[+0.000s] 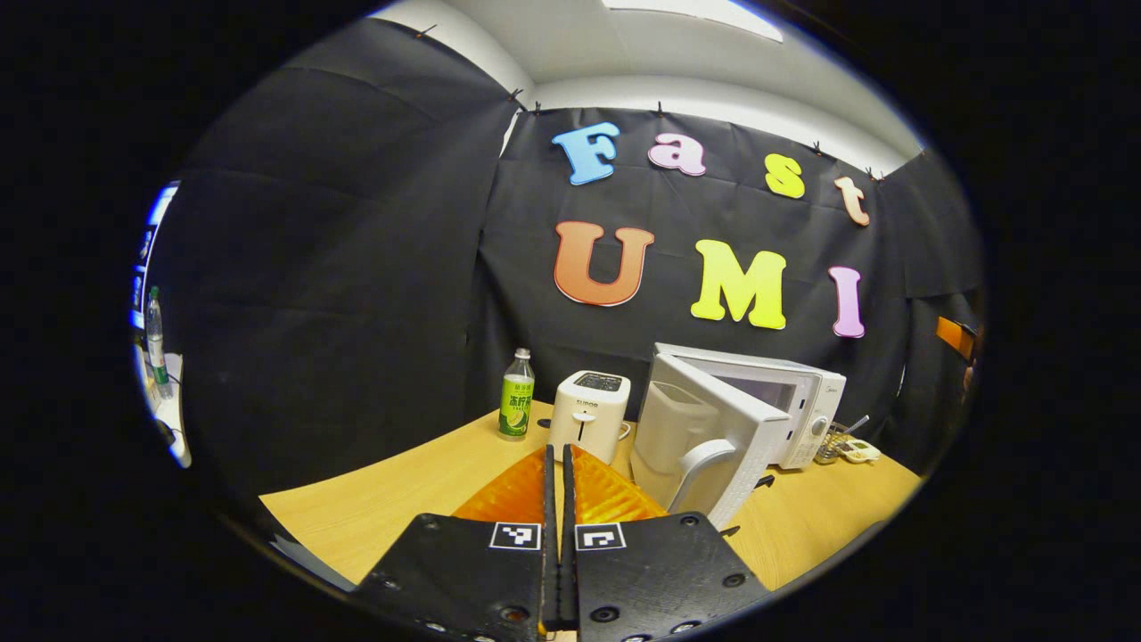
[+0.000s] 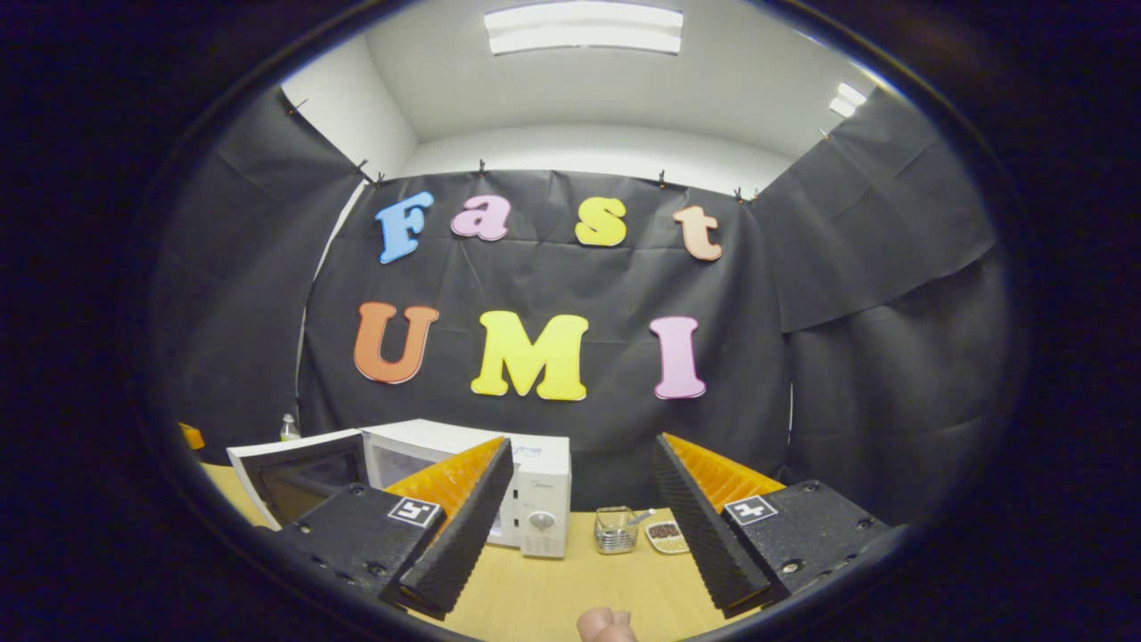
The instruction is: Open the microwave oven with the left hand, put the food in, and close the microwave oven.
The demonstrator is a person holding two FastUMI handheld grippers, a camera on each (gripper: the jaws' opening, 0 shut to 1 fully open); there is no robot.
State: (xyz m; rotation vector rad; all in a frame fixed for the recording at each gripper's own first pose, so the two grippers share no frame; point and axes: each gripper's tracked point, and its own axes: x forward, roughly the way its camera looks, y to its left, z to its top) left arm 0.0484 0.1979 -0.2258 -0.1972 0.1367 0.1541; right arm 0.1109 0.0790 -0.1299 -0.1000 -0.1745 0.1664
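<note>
Microwave (image 1: 784, 401) on the table (image 1: 392, 499), door (image 1: 704, 437) swung open.
Left gripper view: the left claw (image 1: 559, 464) sits at bottom centre, fingers pressed together on nothing; the microwave stands right of centre, a toaster (image 1: 588, 415) and a green-labelled bottle (image 1: 516, 395) to its left. Right gripper view: the right claw (image 2: 579, 481) gapes wide and empty at the bottom; the microwave (image 2: 499, 490) lies lower left behind one finger, with a wire basket (image 2: 613, 528) and a small dish of food (image 2: 664, 535) between the fingers.

My left gripper view faces the microwave (image 1: 758, 406) from its door side; my right gripper view faces its front, both sharing it.
</note>
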